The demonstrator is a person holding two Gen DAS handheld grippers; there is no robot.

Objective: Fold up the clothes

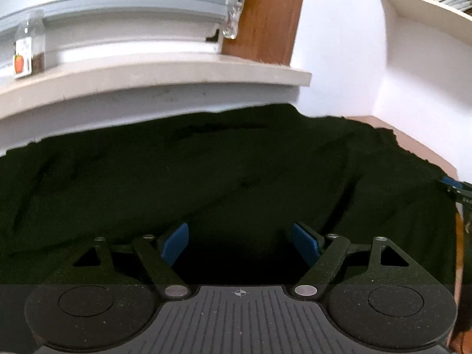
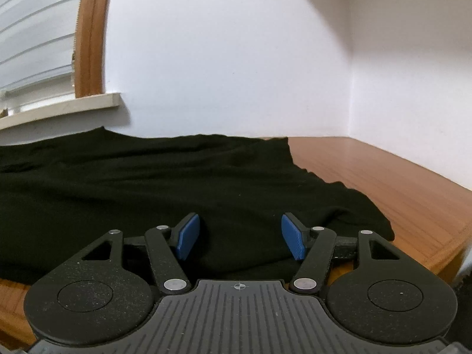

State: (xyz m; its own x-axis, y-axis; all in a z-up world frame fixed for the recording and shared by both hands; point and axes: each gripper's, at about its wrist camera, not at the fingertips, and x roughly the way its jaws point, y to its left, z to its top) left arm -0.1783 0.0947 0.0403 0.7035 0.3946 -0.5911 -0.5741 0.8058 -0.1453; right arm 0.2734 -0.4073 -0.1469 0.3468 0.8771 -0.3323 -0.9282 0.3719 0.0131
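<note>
dark garment spread on a wooden table, seen low along both grippers.

left gripper and right gripper each stand with blue pads wide apart and nothing between them, both hovering at the cloth's near edge with the fabric lying ahead of and under the fingers. the garment's long axis runs across both views, left to right, toward the windowsill side. its right end, a loose edge with bare wood beyond, lies just right of the right gripper, so that hand is the nearer to it; the left view shows only cloth ahead. whether the cloth is a single layer or already doubled cannot be told, so the scene fits either a flat garment or a partly folded one.
</note>
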